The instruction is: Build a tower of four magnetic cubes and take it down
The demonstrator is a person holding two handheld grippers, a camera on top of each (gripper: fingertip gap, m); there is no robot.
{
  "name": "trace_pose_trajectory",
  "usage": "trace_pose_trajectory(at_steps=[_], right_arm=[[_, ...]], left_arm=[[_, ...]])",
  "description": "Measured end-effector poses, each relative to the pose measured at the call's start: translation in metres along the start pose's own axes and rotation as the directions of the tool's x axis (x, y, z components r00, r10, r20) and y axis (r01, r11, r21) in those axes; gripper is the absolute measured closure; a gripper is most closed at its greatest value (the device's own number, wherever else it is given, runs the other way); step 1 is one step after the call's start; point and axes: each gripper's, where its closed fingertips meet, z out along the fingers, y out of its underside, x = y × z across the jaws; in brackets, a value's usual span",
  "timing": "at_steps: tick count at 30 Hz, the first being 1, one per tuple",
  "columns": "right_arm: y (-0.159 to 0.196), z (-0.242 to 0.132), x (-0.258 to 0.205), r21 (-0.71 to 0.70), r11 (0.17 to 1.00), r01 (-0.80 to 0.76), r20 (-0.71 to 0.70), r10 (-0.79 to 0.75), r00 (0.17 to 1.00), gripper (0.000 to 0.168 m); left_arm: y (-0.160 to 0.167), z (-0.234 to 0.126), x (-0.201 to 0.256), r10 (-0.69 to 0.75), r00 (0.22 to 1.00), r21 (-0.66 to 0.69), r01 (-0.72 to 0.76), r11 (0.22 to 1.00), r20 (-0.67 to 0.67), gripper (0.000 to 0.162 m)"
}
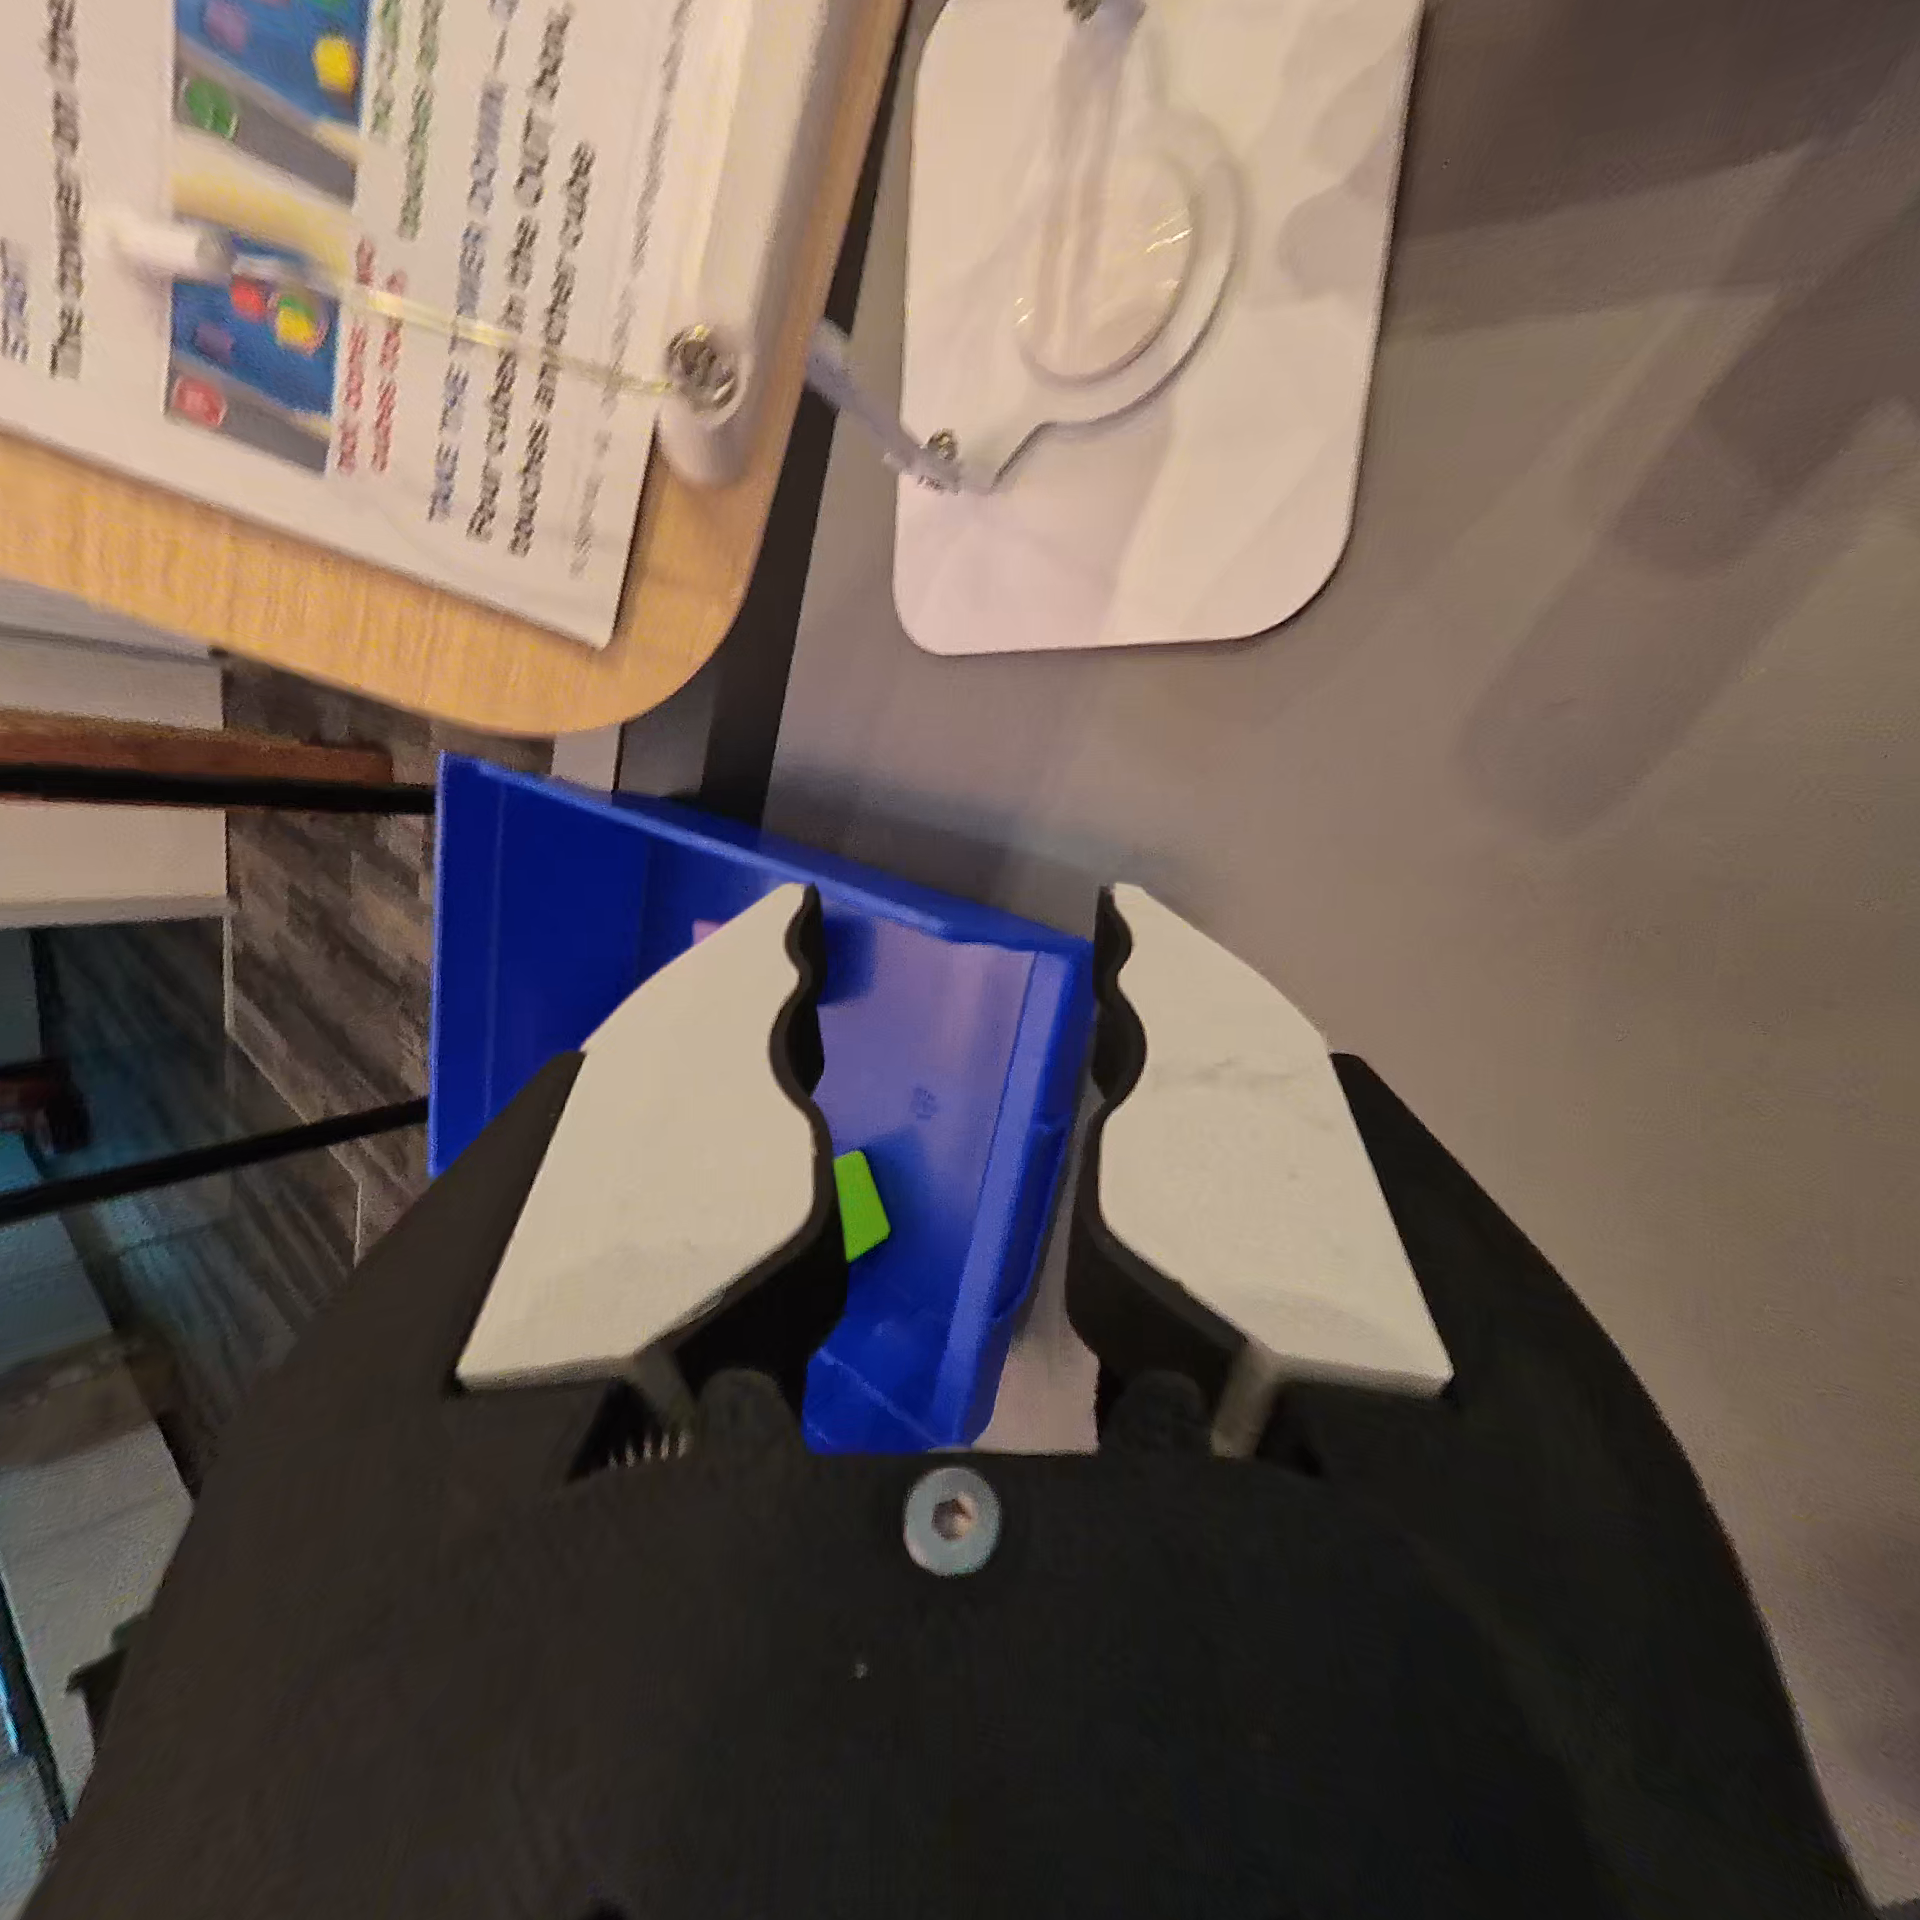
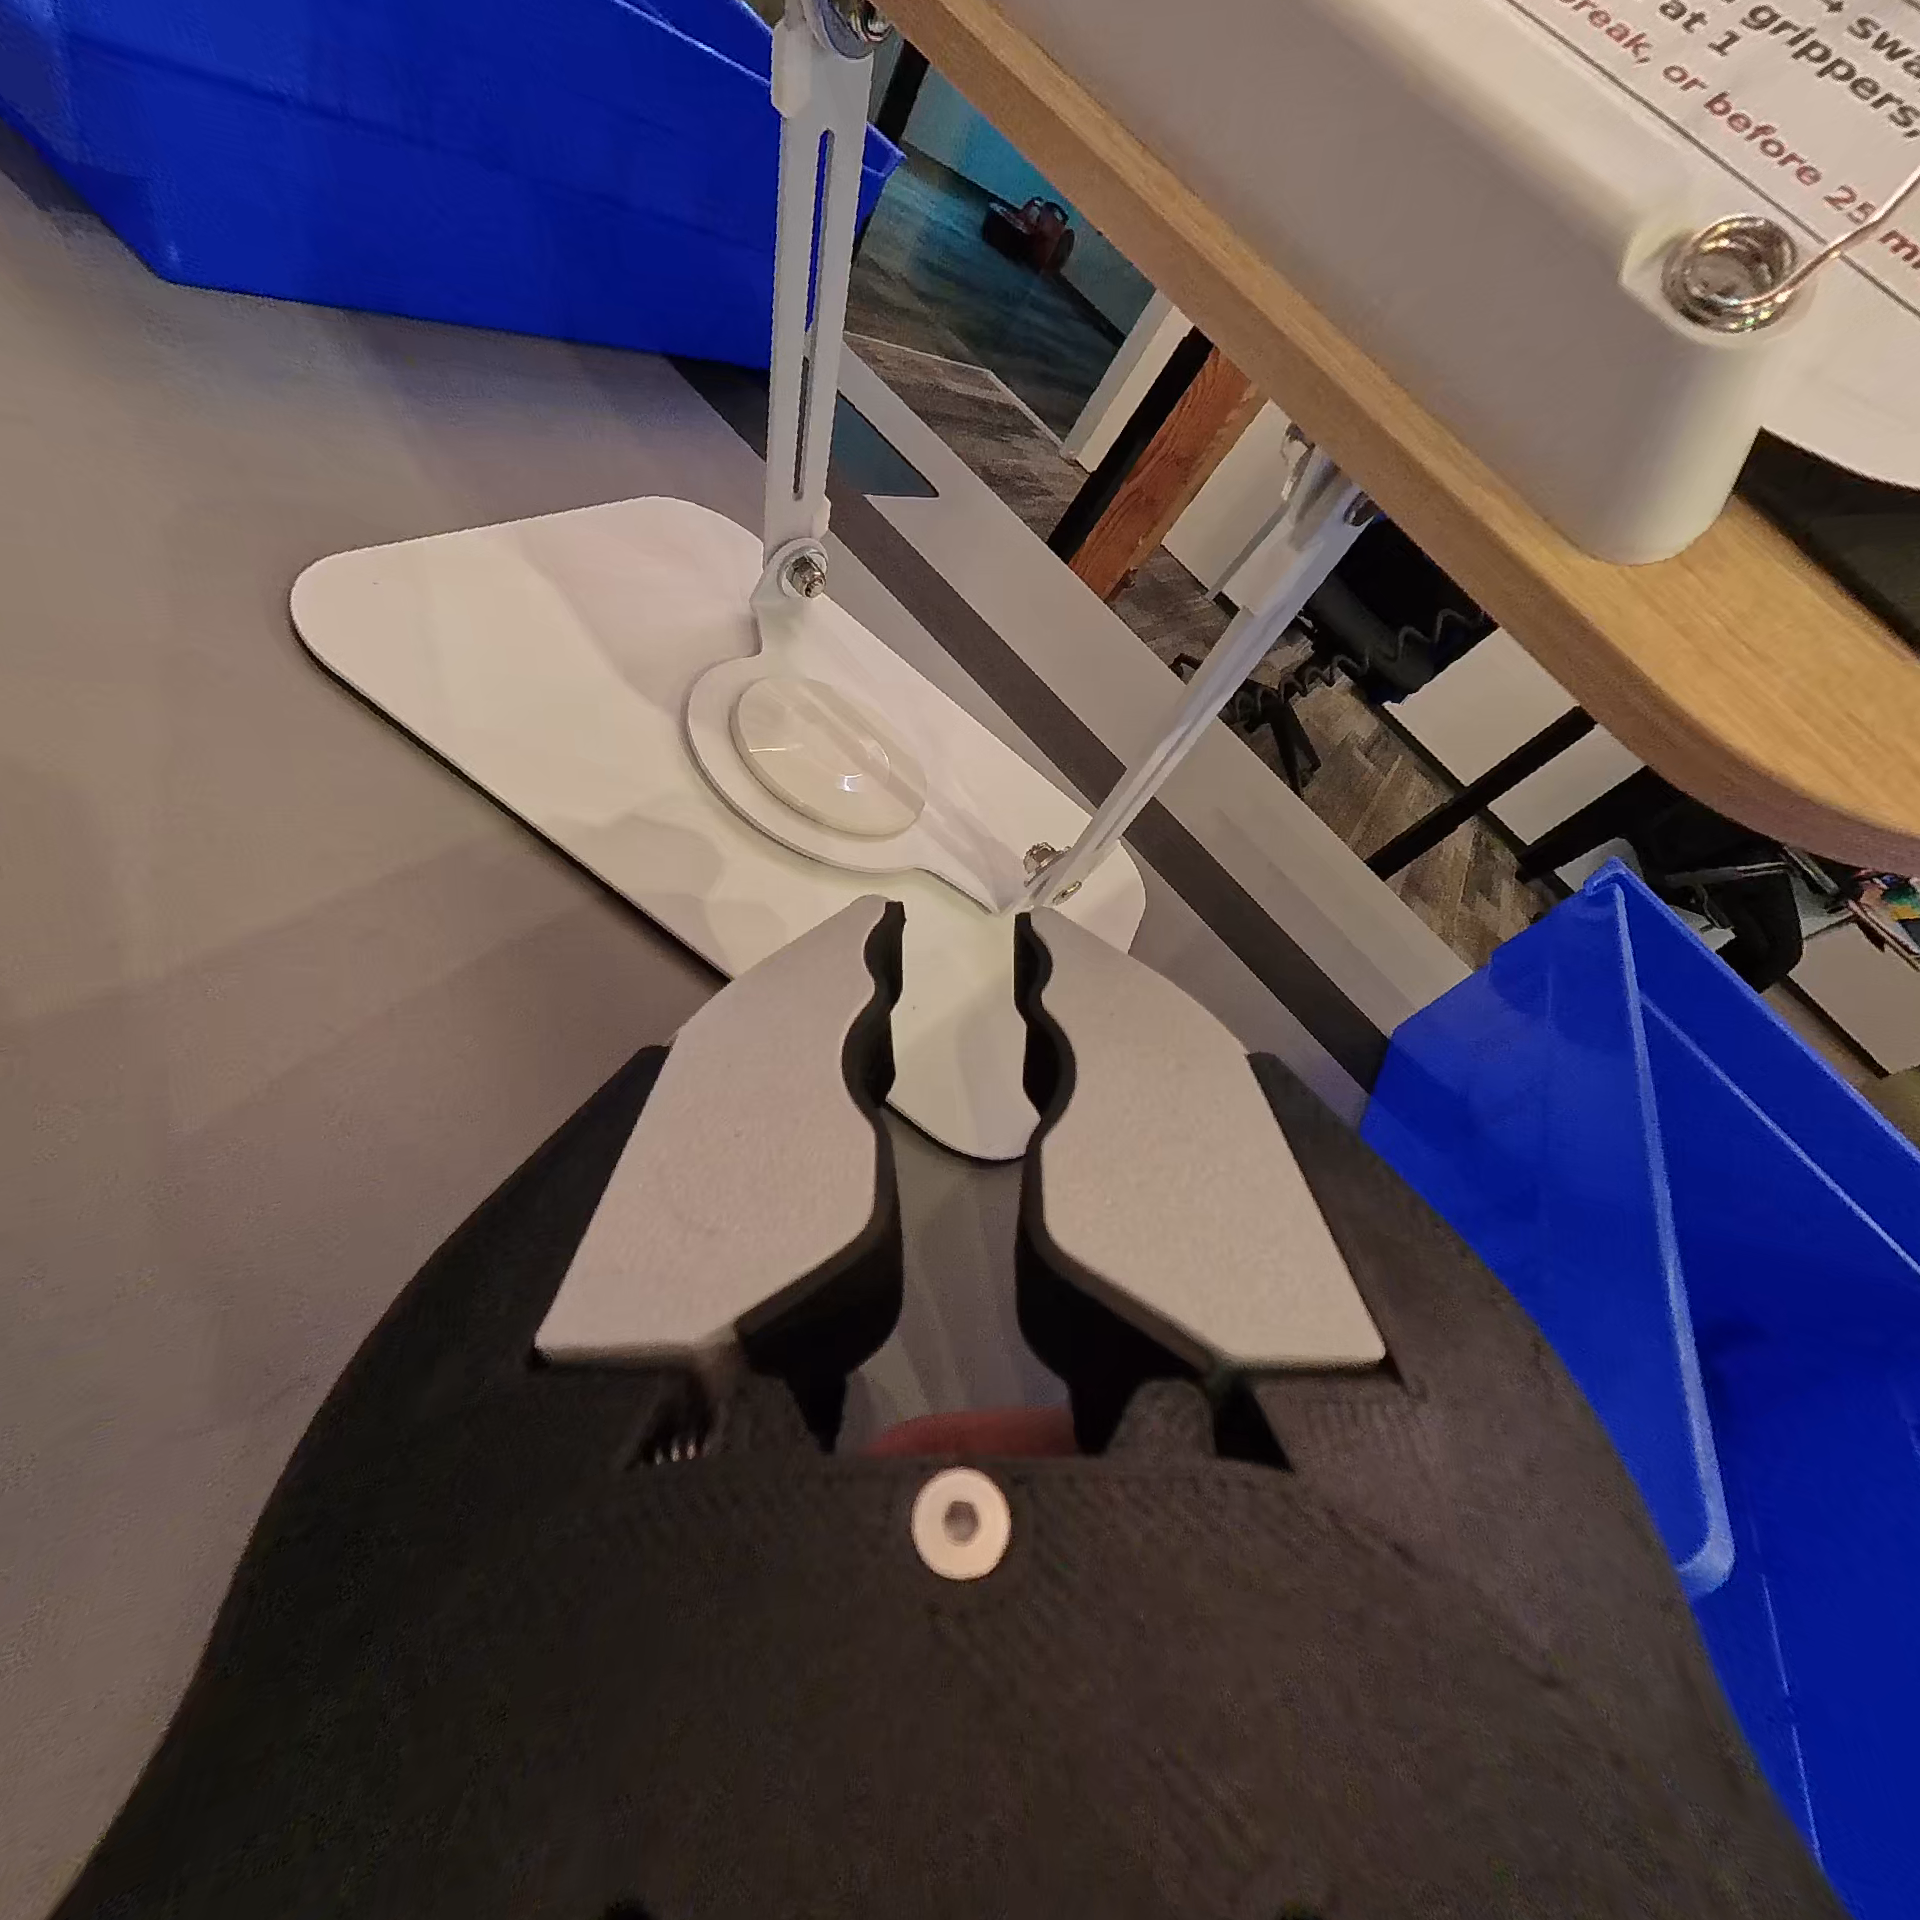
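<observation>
Left wrist view: left gripper (image 1: pixel 956 935) released, above the blue bin (image 1: pixel 935 1060); green cube (image 1: pixel 862 1205) inside at 6 o'clock. Right gripper (image 2: pixel 956 935) parted, empty, stand base (image 2: pixel 540 644) at 11 o'clock. Likely step: fetching a cube. Next: descend, clamp.

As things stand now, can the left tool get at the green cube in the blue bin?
Probably yes. The left tool is open and hangs over the blue bin, whose top is open. The green cube lies on the bin floor, partly hidden behind one finger, with nothing visible over it.
</observation>
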Motion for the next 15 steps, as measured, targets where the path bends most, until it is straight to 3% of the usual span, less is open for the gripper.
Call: trace_pose_trajectory(at_steps=[1,5,8,15], right_arm=[[0.0,0.0,0.0,0.0,1.0,0.001,0.0,-0.001,1.0,0.148],[0.0,0.0,0.0,0.0,1.0,0.002,-0.001,-0.002,1.0,0.148],[0.0,0.0,0.0,0.0,1.0,0.0,0.0,0.0,1.0,0.148],[0.0,0.0,0.0,0.002,1.0,0.002,-0.001,-0.002,1.0,0.148]], left_arm=[[0.006,-0.001,-0.006,-0.014,1.0,-0.008,0.015,1.0,0.016,0.113],[0.027,-0.006,-0.03,-0.085,0.992,-0.022,0.087,0.996,0.089,0.116],[0.063,-0.004,-0.048,-0.129,0.98,-0.122,0.148,0.982,0.148,0.115],[0.134,0.03,-0.069,-0.172,0.974,-0.293,0.209,0.933,0.147,0.114]])
